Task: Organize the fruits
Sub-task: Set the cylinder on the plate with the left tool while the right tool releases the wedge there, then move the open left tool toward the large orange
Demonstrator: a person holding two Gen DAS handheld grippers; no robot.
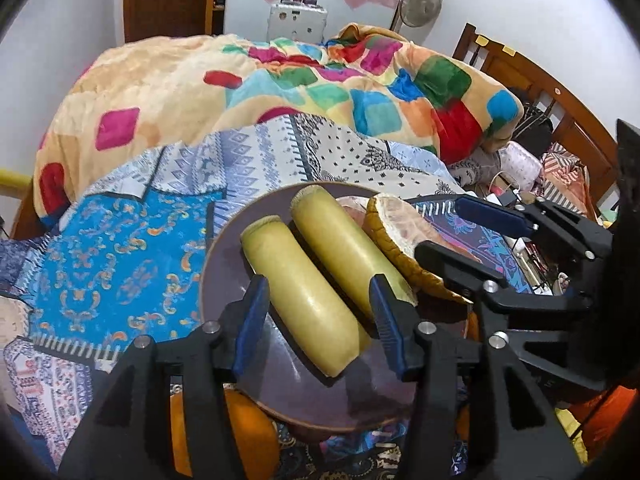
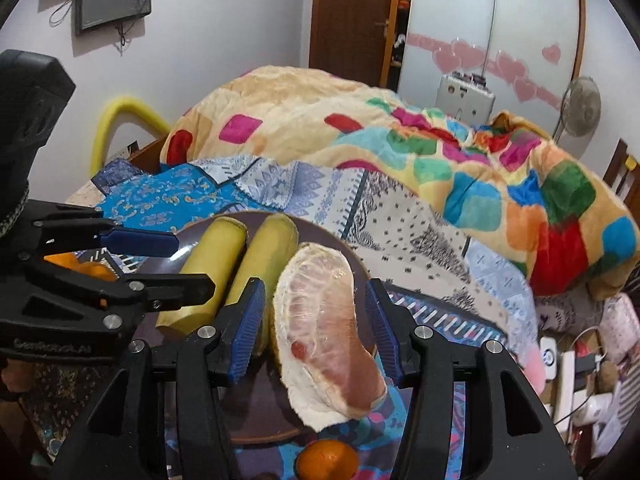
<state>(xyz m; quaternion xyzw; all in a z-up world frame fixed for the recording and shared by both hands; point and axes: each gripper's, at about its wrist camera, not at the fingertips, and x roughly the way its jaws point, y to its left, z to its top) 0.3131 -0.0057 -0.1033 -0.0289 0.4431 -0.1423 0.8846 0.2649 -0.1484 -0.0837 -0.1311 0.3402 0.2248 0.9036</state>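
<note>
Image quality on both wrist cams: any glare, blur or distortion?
Left wrist: strong fisheye bending, black vignette corners, soft glare on the near yellow stalk piece, mild softness. Right wrist: same bending and vignette, pomelo wedge reasonably sharp, the plate in shadow under it.

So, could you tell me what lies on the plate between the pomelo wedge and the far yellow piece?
The second yellow piece, seen in the right wrist view.
</note>
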